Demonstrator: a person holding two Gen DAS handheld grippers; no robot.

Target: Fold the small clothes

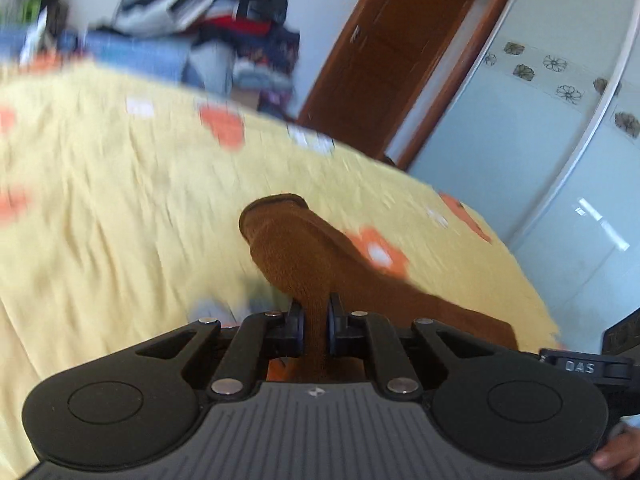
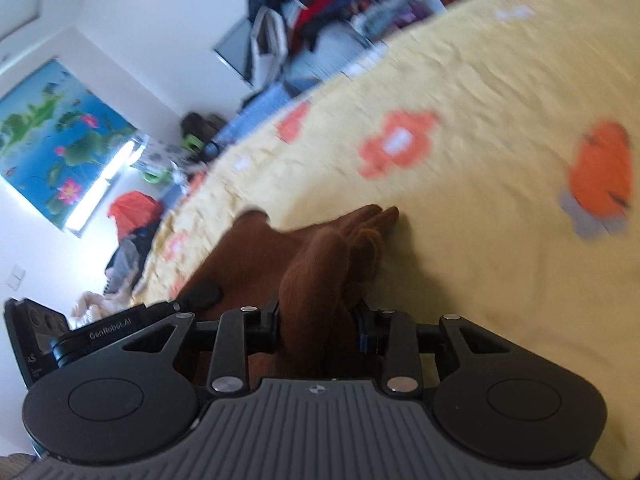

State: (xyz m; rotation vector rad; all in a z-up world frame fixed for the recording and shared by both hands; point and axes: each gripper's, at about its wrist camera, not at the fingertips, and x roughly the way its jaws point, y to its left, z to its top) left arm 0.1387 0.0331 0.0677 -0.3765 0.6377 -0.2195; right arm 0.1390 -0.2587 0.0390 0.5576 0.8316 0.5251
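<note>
Brown fleecy garment (image 1: 304, 256) lies on the bed, on a yellow bedspread (image 1: 120, 200) with orange flower prints. Exact type of garment can't be told from these views — both are motion-blurred.

Left tongs (image 1: 314, 328): pressed nearly together, pinching a thin ridge of the brown fabric between the pads. Beyond the pinch the cloth rises to a rounded, hemmed end that stands above the bedspread. More of the same fabric trails off to the right along the bed edge.

Right tongs (image 2: 316, 328): jaws set wider, clamped on a thick bunched fold of the brown garment. Fabric fills the whole gap and bulges out ahead of the pads, ending in a few finger-like folds touching the bedspread. In the right wrist view the other tool body shows at lower left, just beside the brown cloth.

Background, left wrist view: a pile of clothes (image 1: 240, 20) stacked past the far side of the bed, a brown wooden door (image 1: 384, 60), pale wardrobe panels (image 1: 540, 140) with a flower band. Right wrist view: a lotus picture (image 2: 52, 136) on the white wall, something red (image 2: 132, 208) on the floor near the bed. A fingertip (image 1: 616, 456) shows at the lower right corner of the left view.
</note>
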